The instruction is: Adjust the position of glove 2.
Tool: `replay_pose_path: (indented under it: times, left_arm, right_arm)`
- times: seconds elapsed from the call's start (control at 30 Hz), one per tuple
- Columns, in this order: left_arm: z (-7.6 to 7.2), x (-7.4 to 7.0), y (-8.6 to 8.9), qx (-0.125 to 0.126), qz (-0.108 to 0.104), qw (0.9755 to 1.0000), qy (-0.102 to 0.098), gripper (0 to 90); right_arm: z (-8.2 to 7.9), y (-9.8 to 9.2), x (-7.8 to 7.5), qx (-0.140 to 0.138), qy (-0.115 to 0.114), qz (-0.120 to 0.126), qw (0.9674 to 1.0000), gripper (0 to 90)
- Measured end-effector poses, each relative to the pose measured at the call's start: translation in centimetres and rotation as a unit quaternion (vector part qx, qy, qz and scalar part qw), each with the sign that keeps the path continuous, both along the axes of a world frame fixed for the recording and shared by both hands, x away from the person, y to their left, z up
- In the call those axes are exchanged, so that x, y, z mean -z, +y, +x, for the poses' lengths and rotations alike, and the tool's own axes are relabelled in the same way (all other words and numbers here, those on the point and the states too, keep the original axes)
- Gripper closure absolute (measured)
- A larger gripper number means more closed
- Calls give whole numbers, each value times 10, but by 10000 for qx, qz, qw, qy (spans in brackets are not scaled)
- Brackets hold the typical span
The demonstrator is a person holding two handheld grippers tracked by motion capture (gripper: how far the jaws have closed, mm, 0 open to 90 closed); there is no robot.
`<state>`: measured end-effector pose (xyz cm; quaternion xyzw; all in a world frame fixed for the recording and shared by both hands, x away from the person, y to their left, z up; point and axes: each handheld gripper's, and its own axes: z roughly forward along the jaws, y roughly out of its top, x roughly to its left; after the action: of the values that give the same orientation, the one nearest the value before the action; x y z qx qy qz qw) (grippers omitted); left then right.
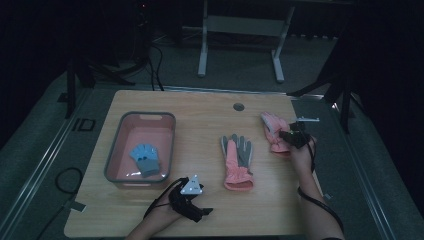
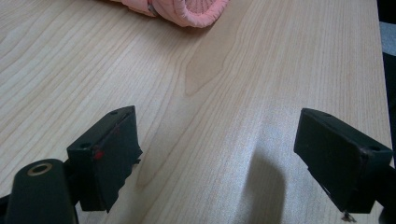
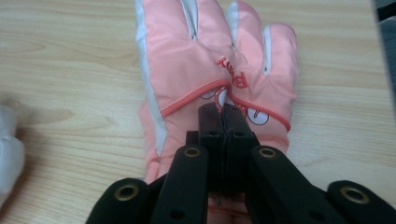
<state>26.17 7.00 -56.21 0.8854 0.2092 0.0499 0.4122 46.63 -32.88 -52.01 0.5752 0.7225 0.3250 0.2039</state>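
Note:
A pink glove (image 1: 272, 129) (image 3: 205, 56) lies back up near the table's right edge. My right gripper (image 1: 288, 135) (image 3: 223, 108) is shut on it, its jaws pinching the fabric at the embroidered seam. A second pink glove with a grey palm (image 1: 237, 161) lies flat in the middle of the table, and its cuff (image 2: 187, 9) shows at the top of the left gripper view. My left gripper (image 1: 202, 212) (image 2: 217, 135) rests low over bare wood near the front edge, open, with nothing between its jaws.
A pink bin with a grey rim (image 1: 114, 150) stands at the left and holds a blue glove (image 1: 145, 158). A round cable hole (image 1: 238, 107) sits near the wooden table's (image 1: 200, 110) far edge. A pale object (image 3: 7, 149) shows at the left of the right gripper view.

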Motion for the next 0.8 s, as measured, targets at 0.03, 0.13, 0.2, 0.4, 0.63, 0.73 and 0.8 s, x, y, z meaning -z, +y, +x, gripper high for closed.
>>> replay_pose_path:
  times: [0.03, 0.13, 0.2, 0.4, 0.63, 0.73, 0.8]
  left_arm:
    - [0, 0, 0, 4, 11, 10000, -6, 142]
    - [0, 0, 0, 5, 0, 10000, -3, 143]
    - [0, 0, 0, 4, 3, 10000, -1, 143]
    - [0, 0, 0, 14, 4, 10000, -8, 143]
    - [0, 0, 0, -1, -10, 10000, -5, 143]
    - [0, -1, 0, 11, -10, 10000, -14, 142]
    - [0, -1, 0, 15, -9, 10000, -24, 143]
  right_arm:
    - [-3, 1, -3, 53, -25, -11, 10000, 890]
    - [-12, 0, -14, 214, -130, 166, 9995, 890]
    - [-15, 0, -17, 233, -141, 138, 9995, 890]
    - [-37, 3, -38, 261, -229, 62, 9994, 891]
    - [-83, 5, -67, 297, -444, 251, 9983, 891]
    - [-100, 7, -72, 294, -509, 277, 9979, 891]
    - [-108, 8, -72, 283, -531, 238, 9979, 891]
